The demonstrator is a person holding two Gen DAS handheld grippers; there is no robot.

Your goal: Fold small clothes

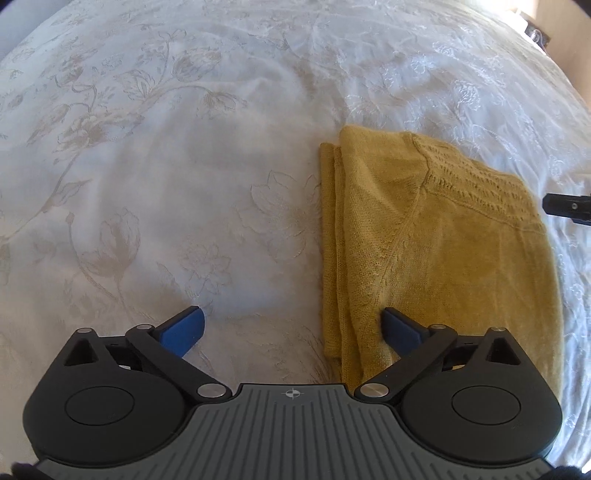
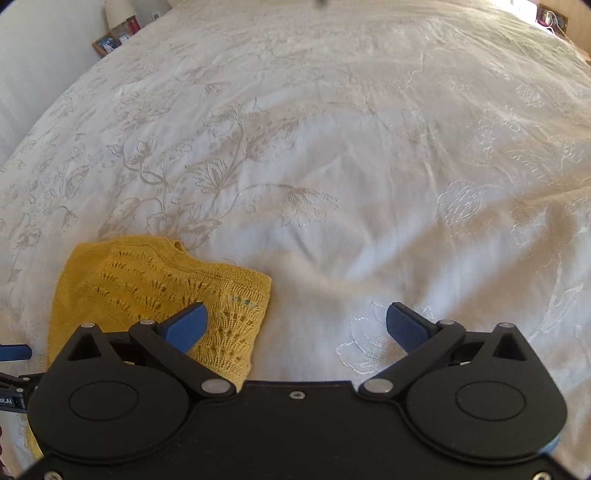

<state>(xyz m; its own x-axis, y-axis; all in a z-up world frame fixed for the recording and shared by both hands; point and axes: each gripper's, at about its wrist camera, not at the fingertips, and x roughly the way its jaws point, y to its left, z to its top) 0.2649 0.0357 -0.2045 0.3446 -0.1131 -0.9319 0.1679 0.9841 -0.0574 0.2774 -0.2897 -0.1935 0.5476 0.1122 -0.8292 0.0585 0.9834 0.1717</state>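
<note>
A mustard-yellow knitted top lies folded flat on the white bedspread, with its lace-pattern yoke toward the far right. My left gripper is open wide above the top's left folded edge; its right blue finger hangs over the knit, its left one over bare bedspread, and nothing is pinched. In the right wrist view the same top sits at the lower left. My right gripper is open too, its left finger over the lace corner, its right finger over the bedspread.
The bed cover with embroidered flowers stretches far ahead and to both sides. Picture frames and a lamp stand beyond its far left corner. The other gripper's tip shows at the right edge of the left wrist view.
</note>
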